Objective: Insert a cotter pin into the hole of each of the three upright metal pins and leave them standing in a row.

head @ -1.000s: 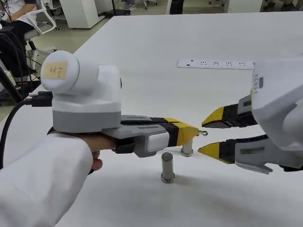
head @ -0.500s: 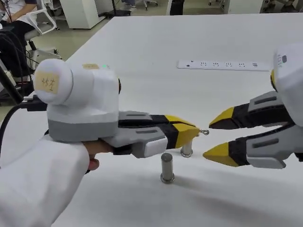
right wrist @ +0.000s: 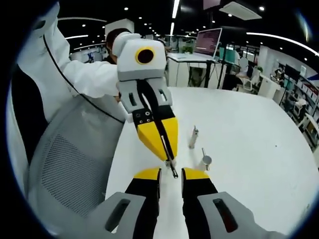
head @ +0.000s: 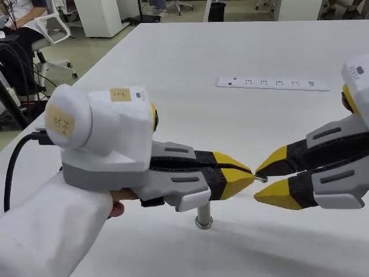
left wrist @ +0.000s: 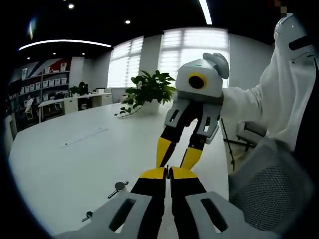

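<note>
The left gripper [head: 251,173] pinches a cotter pin [right wrist: 172,170] between spread fingers of the right gripper [head: 257,183]

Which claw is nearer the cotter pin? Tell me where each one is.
Left. The left claw is shut on the cotter pin, which sticks out of its tip. The right claw is open, straddling the pin's free end without gripping it.
</note>
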